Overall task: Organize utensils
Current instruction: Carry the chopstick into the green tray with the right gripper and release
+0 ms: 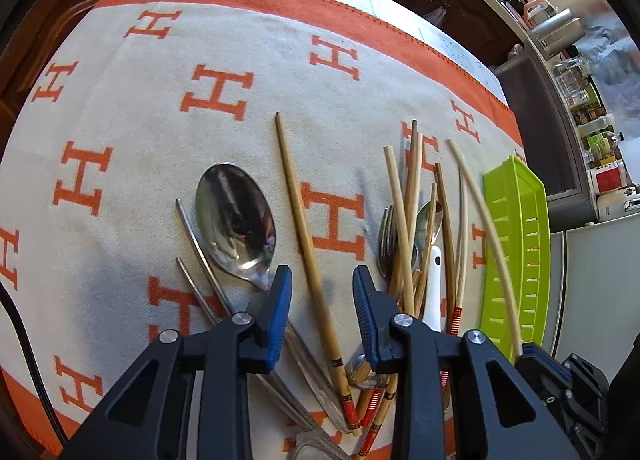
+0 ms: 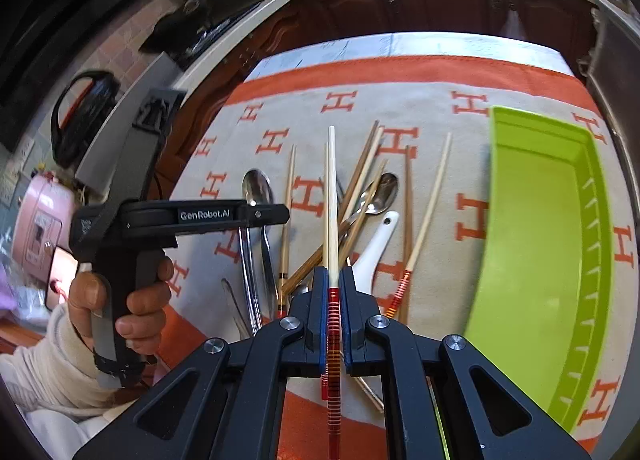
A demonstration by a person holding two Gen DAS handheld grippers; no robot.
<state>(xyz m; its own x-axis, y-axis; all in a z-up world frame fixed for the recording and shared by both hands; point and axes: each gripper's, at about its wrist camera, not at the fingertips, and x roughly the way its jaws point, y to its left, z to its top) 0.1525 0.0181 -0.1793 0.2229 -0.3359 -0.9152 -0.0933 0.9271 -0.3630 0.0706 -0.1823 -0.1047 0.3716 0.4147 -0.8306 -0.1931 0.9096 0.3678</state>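
Note:
My left gripper (image 1: 322,280) is open and empty, low over a single bamboo chopstick (image 1: 298,200) on the H-patterned cloth. A large steel spoon (image 1: 234,220) and metal chopsticks (image 1: 196,260) lie left of it. A heap of chopsticks, a fork and a white ceramic spoon (image 1: 434,284) lies to its right. My right gripper (image 2: 332,280) is shut on a pale chopstick with a red banded end (image 2: 331,212), held above the heap. That chopstick also shows in the left wrist view (image 1: 486,228). The green tray (image 2: 532,244) lies right of the heap.
The left gripper's handle and the hand holding it (image 2: 132,260) show at the left of the right wrist view. The cloth (image 1: 140,132) covers the table. A kitchen counter with jars (image 1: 600,140) stands beyond the right edge. Dark cabinets (image 2: 420,4) run behind.

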